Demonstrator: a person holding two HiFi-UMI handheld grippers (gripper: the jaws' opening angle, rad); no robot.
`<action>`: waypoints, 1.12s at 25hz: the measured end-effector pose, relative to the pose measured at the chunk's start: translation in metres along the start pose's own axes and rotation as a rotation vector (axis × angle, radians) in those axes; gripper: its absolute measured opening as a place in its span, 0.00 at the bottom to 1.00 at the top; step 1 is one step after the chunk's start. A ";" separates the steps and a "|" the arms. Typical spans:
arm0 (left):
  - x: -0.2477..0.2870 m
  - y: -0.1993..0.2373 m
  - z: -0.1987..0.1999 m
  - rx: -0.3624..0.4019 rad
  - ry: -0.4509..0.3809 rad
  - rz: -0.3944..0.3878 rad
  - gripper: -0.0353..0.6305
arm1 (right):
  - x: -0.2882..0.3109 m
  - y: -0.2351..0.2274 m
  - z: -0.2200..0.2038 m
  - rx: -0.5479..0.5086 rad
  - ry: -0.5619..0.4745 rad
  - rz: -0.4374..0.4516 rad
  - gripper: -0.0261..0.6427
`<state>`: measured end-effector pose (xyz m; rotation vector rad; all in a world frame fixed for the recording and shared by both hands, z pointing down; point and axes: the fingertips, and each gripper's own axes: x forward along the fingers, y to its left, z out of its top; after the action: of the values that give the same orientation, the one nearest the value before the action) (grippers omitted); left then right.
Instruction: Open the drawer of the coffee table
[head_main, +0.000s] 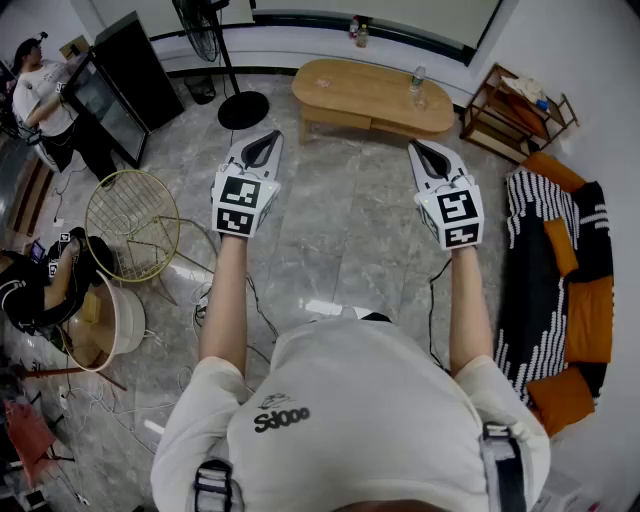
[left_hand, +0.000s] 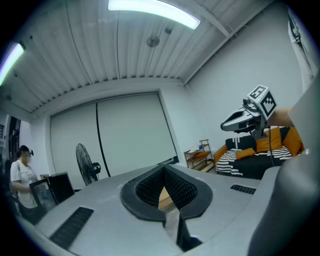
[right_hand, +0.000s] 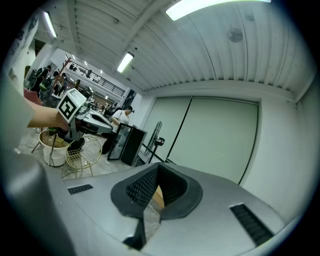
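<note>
The oval wooden coffee table (head_main: 372, 92) stands far ahead on the marble floor, with a drawer front (head_main: 338, 117) below its top on the near side. A water bottle (head_main: 417, 80) stands on it. My left gripper (head_main: 269, 139) is held out in the air, well short of the table, jaws shut with nothing between them. My right gripper (head_main: 420, 148) hangs level beside it, also shut and empty. A sliver of the wooden table (left_hand: 165, 198) shows past the shut jaws in the left gripper view, and again as the table (right_hand: 157, 197) in the right gripper view.
A floor fan (head_main: 238, 100) stands left of the table. A wire chair (head_main: 135, 215) and a bucket (head_main: 118, 325) sit at the left, a black cabinet (head_main: 125, 85) with a person (head_main: 45, 100) behind them. A striped sofa (head_main: 560, 270) and wooden shelf (head_main: 515, 110) line the right.
</note>
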<state>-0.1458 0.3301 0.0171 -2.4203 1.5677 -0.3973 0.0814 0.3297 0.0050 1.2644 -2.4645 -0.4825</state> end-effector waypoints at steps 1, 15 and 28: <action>0.000 0.001 -0.001 0.002 -0.001 -0.004 0.07 | 0.001 0.002 0.001 -0.003 0.000 0.002 0.03; -0.017 0.019 -0.035 -0.019 0.025 -0.028 0.07 | 0.007 0.028 0.001 0.055 0.035 0.001 0.03; 0.015 0.044 -0.054 -0.039 0.045 -0.022 0.07 | 0.048 0.011 -0.011 0.076 0.060 -0.004 0.03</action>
<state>-0.1965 0.2967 0.0539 -2.4767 1.5820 -0.4320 0.0516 0.2950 0.0260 1.2943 -2.4521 -0.3499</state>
